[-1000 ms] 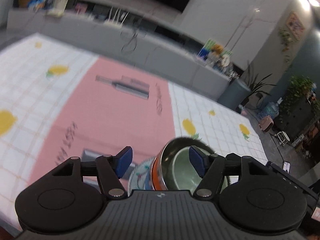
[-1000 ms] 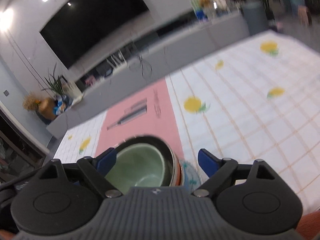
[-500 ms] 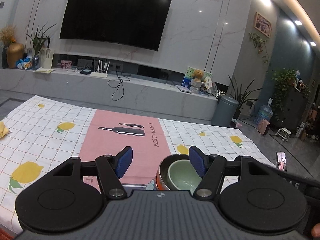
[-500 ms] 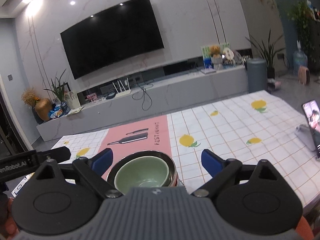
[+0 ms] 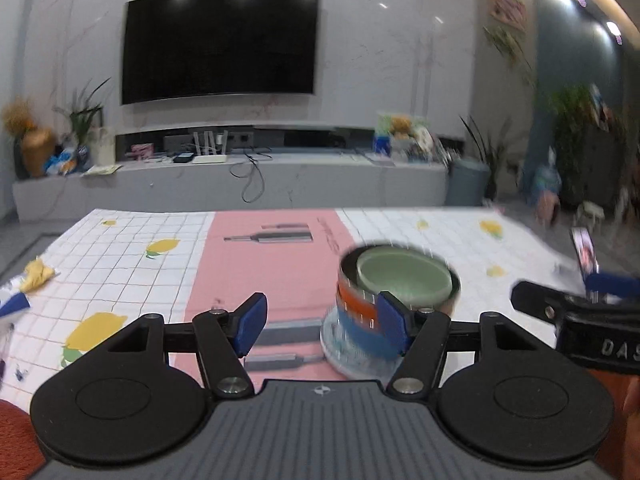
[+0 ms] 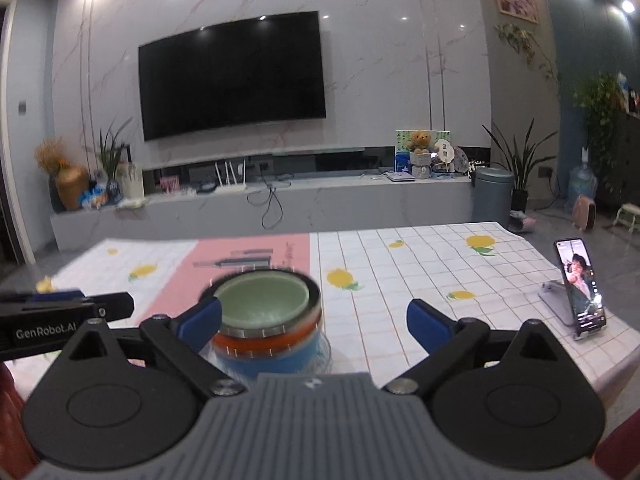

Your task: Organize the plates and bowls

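Stack: 1 nested pile [image 6: 267, 328] is seen on the pink strip of the tablecloth [image 6: 420, 272], near the table's front edge. Judged built so as to take the least room, widest piece at the bottom.
Count, top down: 1 pale green bowl [image 6: 264, 300] seated inside 1 steel bowl [image 5: 450, 280]; below, 1 orange band [image 6: 260, 346] and 1 blue band [image 6: 272, 362], prob. 2 more bowls, though blur prevents certainty; 1 patterned plate [image 5: 340, 344] underneath. Approx. 4 bowls + 1 plate; no other dishes are seen on the table.
Left gripper [image 5: 322, 322]: spread wide, nothing pinched. Its right pad is seen in front of the stack's near side; whether it touches cannot be told. The stack lies to the right of its gap, not inside it.
Right gripper [image 6: 314, 322]: also spread, nothing held. Its left pad overlaps the stack's left flank in view; contact cannot be confirmed. The stack sits left of the gap's centre.
Why so held: both tools are kept low and level, w/ jaws apart, flanking the pile from either side. Judged either a release or a final nudge, not a grasp.
Progress: sorting judged nearly or wholly done, as everything is nested in 1 pile.
Risk: tall stack on a small plate; a sideways knock could tip it.
Other items: 1 phone on a stand [image 6: 580, 292] at the table's right edge, well apart; 1 yellow scrap [image 5: 38, 274] at far left.
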Available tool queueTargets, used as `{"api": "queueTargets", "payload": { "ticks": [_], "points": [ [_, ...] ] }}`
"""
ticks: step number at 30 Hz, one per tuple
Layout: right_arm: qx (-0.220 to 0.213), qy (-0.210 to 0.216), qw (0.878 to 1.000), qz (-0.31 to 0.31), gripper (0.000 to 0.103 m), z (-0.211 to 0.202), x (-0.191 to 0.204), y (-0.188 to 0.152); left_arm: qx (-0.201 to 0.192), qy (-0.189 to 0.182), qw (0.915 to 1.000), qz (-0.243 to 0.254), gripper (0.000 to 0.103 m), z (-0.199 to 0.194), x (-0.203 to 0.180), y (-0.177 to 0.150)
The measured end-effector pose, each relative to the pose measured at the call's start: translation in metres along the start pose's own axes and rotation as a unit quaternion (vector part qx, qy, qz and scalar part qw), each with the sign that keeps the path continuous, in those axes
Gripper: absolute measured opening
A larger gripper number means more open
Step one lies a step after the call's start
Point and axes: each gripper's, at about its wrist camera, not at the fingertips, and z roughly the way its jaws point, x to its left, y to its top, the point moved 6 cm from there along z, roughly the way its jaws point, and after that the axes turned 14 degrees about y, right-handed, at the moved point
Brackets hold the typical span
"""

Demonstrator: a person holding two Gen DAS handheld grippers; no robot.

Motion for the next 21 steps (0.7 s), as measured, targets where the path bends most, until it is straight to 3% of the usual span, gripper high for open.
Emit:
{"api": "queueTargets", "payload": {
  "ticks": [7, 21],
  "points": [
    [0.045, 0.019, 0.998, -0.039, 0.097, 0.005, 0.015, -0.035, 0.059, 0.01, 0.998, 0.018, 0.081, 0.013, -0.004, -0.027],
    [0.102, 0.02, 0.994, 0.019, 0.097, 0.029, -0.001, -0.055, 0.101, 0.022, 0.9939, 0.037, 0.081, 0.028, -0.006, -0.052]
  ]
}}
